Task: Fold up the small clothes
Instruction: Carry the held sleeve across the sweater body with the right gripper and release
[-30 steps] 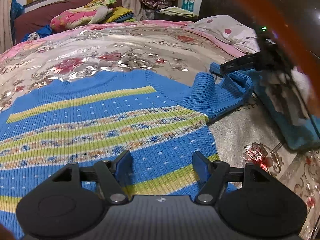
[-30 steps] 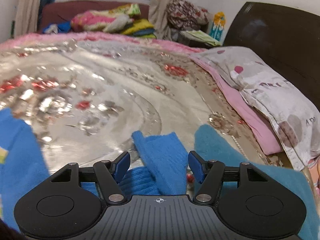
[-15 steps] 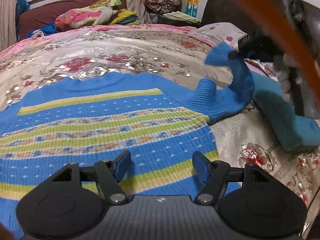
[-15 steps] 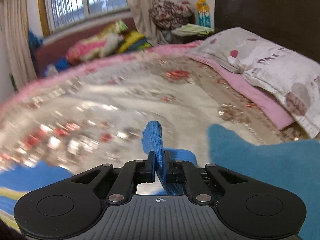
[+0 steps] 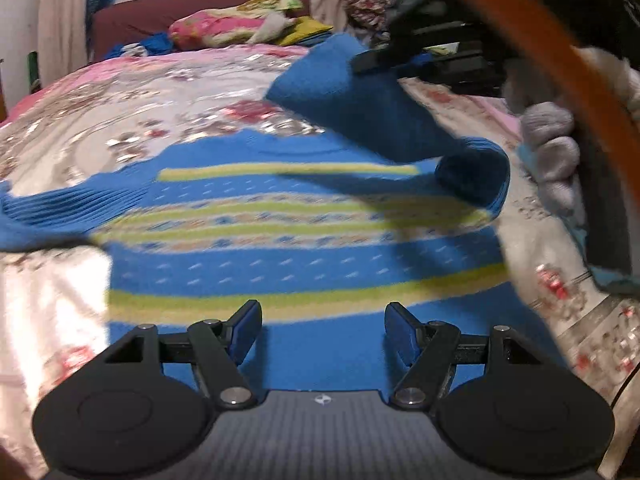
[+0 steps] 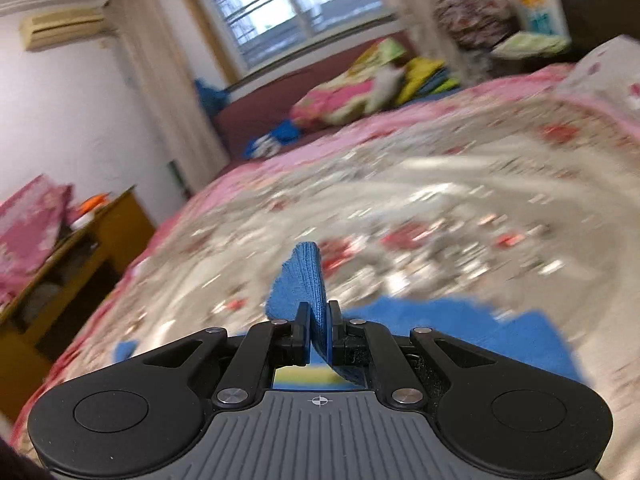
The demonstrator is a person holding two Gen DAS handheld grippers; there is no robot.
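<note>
I am looking over a bed (image 5: pixel 60 128) covered by a shiny quilted spread, pink at the edges, silver-grey with red flowers in the middle. A small ribbed knit sweater (image 5: pixel 288 240), bright blue with yellow-green stripes and a patterned band, is lying flat on it, chest up, one sleeve spread out to the left of the view.

My left gripper (image 5: pixel 320 330) is hovering over the sweater's lower hem, jaws standing apart with nothing between them, only the knit lying below.

My right gripper (image 6: pixel 319 334) is pinching the cuff of the sweater's other sleeve (image 5: pixel 360 100); its jaws are closed on the blue ribbing, which is sticking up past the tips. In the left view that sleeve is raised off the bed and arching over the sweater's chest, bending at a rolled fold near the shoulder. A gloved hand (image 5: pixel 554 148) is showing behind it.

Room: a barred window (image 6: pixel 280 4) with pale curtains at the far wall, an air-conditioning unit (image 6: pixel 60 28) high up to its left, a dark red sofa (image 6: pixel 256 112) heaped with bright bedding, a yellow wooden cabinet (image 6: pixel 80 256) beside the bed. Both views are blurring.
</note>
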